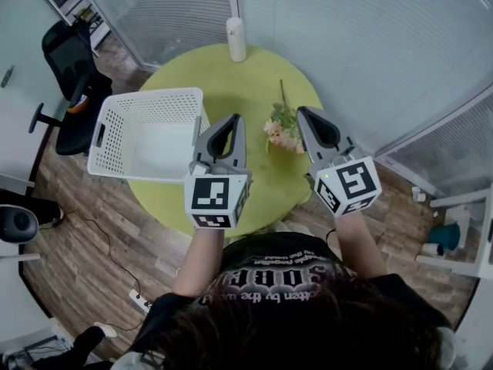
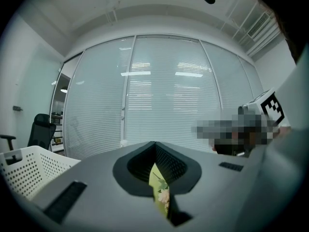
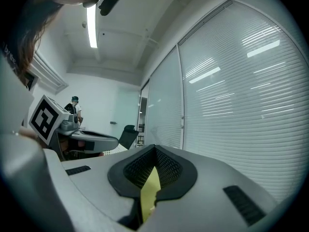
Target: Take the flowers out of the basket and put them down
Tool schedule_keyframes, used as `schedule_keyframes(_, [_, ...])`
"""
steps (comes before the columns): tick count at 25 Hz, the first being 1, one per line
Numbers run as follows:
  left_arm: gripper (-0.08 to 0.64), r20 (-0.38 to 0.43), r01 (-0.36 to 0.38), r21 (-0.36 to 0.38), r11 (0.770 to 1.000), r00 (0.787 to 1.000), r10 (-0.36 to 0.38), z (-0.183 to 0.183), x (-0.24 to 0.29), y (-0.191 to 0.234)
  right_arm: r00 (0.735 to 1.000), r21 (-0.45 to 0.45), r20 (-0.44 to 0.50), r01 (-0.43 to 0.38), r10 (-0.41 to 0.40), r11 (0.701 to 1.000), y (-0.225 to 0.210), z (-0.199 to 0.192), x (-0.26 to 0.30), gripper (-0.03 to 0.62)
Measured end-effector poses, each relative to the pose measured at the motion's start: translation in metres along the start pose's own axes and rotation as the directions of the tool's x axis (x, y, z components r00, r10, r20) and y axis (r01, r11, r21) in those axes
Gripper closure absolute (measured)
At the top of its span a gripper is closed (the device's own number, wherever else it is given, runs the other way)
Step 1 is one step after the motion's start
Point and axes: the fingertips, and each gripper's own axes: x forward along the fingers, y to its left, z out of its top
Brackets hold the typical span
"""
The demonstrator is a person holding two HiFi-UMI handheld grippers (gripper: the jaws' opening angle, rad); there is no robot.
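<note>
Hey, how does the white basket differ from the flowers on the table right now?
The basket is large, white and perforated; the flowers are small, pink with a green stem. The basket overhangs the green table at its left edge; the flowers lie flat nearer its middle. Both rest on that table.

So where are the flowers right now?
In the head view the flowers lie on the green table, right of the white basket, between the left gripper and the right gripper, closer to the right one.
</note>
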Motion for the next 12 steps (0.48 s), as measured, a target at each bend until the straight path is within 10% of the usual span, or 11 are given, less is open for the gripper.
schedule_keyframes(12, [0.558,0.001,-0.01,0.002,1.0,1.0,0.01,-0.0024,-0.0001,0.0053,1.0,0.003,-0.012,0.001,-0.001,1.0,-0.0009,-0.005,0.0047,0.565])
